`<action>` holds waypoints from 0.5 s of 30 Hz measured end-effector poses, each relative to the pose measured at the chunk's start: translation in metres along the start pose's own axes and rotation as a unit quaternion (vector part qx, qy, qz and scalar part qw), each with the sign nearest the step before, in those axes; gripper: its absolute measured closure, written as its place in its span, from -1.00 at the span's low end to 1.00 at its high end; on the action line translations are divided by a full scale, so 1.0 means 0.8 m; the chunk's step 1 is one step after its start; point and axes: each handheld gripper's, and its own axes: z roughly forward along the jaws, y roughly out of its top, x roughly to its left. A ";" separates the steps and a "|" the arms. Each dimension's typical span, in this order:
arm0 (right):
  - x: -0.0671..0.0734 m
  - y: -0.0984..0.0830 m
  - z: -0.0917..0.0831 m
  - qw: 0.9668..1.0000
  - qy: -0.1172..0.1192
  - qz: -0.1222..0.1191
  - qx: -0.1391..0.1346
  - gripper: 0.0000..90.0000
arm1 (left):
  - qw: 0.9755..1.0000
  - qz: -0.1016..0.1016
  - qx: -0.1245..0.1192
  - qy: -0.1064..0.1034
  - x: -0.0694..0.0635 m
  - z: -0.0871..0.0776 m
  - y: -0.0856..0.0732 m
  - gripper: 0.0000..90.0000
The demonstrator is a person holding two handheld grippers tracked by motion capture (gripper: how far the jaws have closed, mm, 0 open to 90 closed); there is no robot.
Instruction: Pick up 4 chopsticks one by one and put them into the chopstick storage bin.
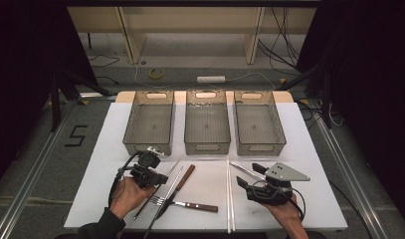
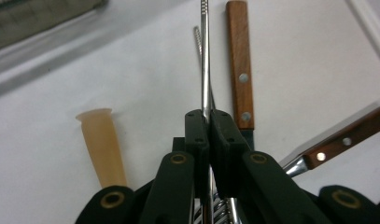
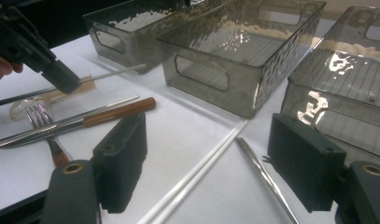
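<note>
White board covers the table (image 1: 299,149), with three smoked clear plastic bins (image 1: 207,127) along its far edge. At left, the left gripper (image 2: 205,122) has its jaws pinched tight on a thin steel chopstick (image 2: 205,56) beside the wooden-handled knife (image 2: 240,70); this looks like the pickup step, so lifting and carrying it to a bin should follow. At right, the right gripper (image 3: 206,163) hangs wide open, holding nothing, above paired white chopsticks (image 3: 201,170).

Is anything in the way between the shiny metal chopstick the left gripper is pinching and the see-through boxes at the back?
Nothing visible blocks it. The left gripper is shut on the thin silver metal chopstick, and the white table between it and the nearest clear grey plastic bin is bare. The wooden-handled knife lies beside the chopstick, not across its path.
</note>
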 end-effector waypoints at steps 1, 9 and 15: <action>0.000 0.000 0.000 1.000 0.000 0.000 -0.001 -0.34 | 1.000 0.002 -0.006 -0.003 0.000 -0.002 0.001 0.90; -0.001 0.000 0.000 1.000 0.002 0.003 -0.005 -0.35 | 0.999 0.011 -0.047 -0.013 0.011 -0.021 0.011 0.90; -0.001 0.000 -0.001 1.000 0.002 0.004 -0.005 -0.35 | 0.997 0.010 -0.082 -0.012 0.025 -0.045 0.022 0.90</action>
